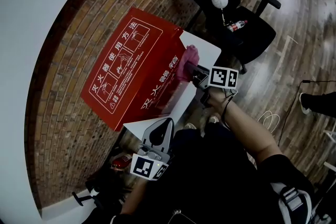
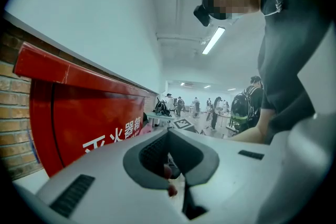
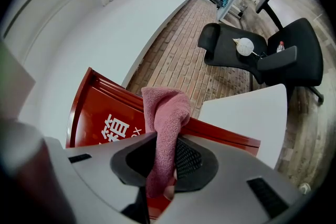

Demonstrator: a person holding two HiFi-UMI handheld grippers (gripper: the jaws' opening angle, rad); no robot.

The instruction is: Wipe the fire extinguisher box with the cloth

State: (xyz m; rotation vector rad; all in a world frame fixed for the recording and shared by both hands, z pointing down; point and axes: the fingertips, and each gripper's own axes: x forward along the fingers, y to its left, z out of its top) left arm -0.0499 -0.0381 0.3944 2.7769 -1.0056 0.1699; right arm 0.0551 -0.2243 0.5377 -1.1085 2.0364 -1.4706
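The red fire extinguisher box [image 1: 128,71] with white characters stands on a white table [image 1: 202,44] against the brick wall. My right gripper [image 1: 195,73] is shut on a pink cloth [image 1: 187,62] and holds it at the box's right front edge. In the right gripper view the cloth [image 3: 165,128] sticks up out of the jaws in front of the red box [image 3: 105,118]. My left gripper [image 1: 160,131] is shut with nothing in it, just off the box's near corner. The left gripper view has the box's red front [image 2: 89,123] at its left.
A black office chair [image 1: 239,18] holding a white ball [image 1: 220,0] and a small bottle [image 1: 237,25] stands to the right of the table. The brick wall [image 1: 63,113] runs behind the box. A white wall [image 1: 31,2] lies beyond. Wooden floor [image 1: 299,44] stretches to the right.
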